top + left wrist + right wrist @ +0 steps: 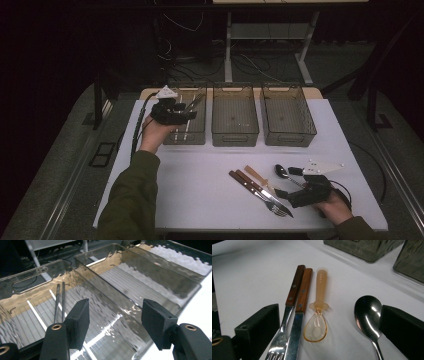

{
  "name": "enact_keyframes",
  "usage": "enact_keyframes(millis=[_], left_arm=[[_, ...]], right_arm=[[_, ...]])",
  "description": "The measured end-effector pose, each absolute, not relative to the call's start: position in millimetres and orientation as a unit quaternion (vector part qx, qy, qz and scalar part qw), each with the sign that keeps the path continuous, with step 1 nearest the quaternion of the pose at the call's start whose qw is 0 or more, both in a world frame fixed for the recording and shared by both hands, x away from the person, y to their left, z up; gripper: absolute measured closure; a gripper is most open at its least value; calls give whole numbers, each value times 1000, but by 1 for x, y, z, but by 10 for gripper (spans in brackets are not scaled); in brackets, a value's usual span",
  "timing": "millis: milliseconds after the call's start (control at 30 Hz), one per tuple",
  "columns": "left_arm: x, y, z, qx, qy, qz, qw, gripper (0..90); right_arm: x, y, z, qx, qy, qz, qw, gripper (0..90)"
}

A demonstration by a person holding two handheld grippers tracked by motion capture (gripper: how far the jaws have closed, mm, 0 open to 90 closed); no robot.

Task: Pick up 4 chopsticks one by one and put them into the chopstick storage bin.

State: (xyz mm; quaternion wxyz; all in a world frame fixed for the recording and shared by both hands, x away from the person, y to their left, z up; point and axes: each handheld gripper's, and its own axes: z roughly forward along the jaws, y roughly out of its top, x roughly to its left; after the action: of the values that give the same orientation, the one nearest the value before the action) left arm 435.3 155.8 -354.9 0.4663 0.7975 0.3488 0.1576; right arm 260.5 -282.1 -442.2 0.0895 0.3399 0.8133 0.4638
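Note:
My left gripper (192, 106) (116, 312) hangs over the left clear bin (185, 136) (37, 272), jaws open and nothing between them. In that bin lie two thin dark rods (60, 300) and some white sticks (37, 315). At the table's front right, my right gripper (287, 182) (330, 315) rests low with its jaws open around cutlery lying on the white table. These are a wooden-handled fork (237, 179) (295, 282), a wooden-handled knife (247, 179) (304, 287), an amber plastic spoon (257, 176) (318, 315) and a metal spoon (282, 171) (367, 312) next to the right jaw.
Three clear bins stand in a row at the back of the white table (200, 175); beside the left one are the middle bin (235, 117) and the right bin (287, 117), which look bare inside. Cables and table legs lie on the dark floor beyond.

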Motion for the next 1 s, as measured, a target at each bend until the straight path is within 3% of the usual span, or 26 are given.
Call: enact_keyframes(millis=[467, 1000], left_arm=[[379, 152, -377, 805, 319, 141, 480, 280], [320, 152, -405, 808, 296, 151, 486, 96]], right_arm=[[260, -284, -442, 347, 808, 467, 90, 38], [262, -283, -441, 344, 809, 469, 90, 38]])
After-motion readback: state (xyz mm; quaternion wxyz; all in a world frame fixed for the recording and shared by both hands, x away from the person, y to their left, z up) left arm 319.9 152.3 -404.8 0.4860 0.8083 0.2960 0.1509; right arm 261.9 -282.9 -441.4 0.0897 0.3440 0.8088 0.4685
